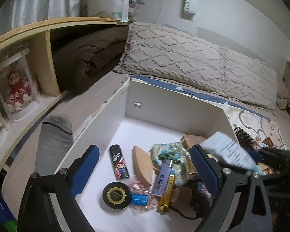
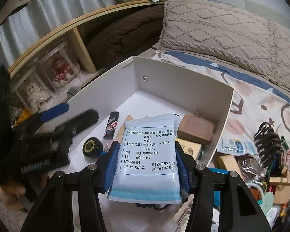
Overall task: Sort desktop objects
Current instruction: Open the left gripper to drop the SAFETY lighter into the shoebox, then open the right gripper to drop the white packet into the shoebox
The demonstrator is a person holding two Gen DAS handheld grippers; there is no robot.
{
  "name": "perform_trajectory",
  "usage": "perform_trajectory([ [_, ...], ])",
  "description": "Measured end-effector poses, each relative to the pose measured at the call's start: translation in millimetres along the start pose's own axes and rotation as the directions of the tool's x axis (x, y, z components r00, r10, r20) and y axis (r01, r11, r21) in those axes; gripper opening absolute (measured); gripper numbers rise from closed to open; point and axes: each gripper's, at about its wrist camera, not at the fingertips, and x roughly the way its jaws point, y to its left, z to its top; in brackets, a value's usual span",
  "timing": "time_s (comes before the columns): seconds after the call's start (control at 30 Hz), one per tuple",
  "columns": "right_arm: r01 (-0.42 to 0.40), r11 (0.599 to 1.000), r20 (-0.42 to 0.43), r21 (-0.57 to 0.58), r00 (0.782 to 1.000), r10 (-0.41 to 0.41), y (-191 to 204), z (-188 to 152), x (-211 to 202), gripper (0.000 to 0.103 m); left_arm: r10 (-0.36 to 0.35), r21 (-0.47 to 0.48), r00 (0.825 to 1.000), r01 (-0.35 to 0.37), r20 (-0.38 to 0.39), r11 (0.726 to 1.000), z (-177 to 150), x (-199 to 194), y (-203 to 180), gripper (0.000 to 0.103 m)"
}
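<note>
An open white box (image 1: 164, 108) lies on the bed and holds small items. Among them are a black lighter (image 1: 118, 162), a round black tin (image 1: 117, 195), a wooden leaf-shaped piece (image 1: 142, 164), a purple lighter (image 1: 162, 176) and a gold bar (image 1: 166, 195). My left gripper (image 1: 144, 150) hovers over them, open, with nothing between its blue pads. My right gripper (image 2: 147, 145) is shut on a white-and-blue sachet (image 2: 148, 127) with printed text, held over the white box (image 2: 174, 81). The sachet (image 1: 228, 150) shows blurred at the right of the left wrist view.
A heap of loose objects (image 2: 261, 170) with a black claw clip (image 2: 266, 137) lies on the patterned sheet right of the box. A grey knitted pillow (image 2: 222, 29) lies behind. A wooden shelf with dolls (image 2: 61, 71) stands left. A foot in a grey sock (image 1: 54, 141) rests beside the box.
</note>
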Motion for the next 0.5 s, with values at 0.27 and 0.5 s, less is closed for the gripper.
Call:
perform_trajectory([
  [0.27, 0.052, 0.999, -0.001, -0.005, 0.999, -0.052, 0.9, 24.3, 2.1, 0.055, -0.001, -0.025, 0.999, 0.002, 0.040, 1.000, -9.5, -18.1, 9.5, 0.096],
  [0.5, 0.089, 0.996, -0.055, -0.026, 0.994, -0.091, 11.0, 55.6, 29.3, 0.055, -0.027, 0.045, 0.999, 0.026, 0.041, 0.999, -27.8, -24.3, -2.6, 0.096],
])
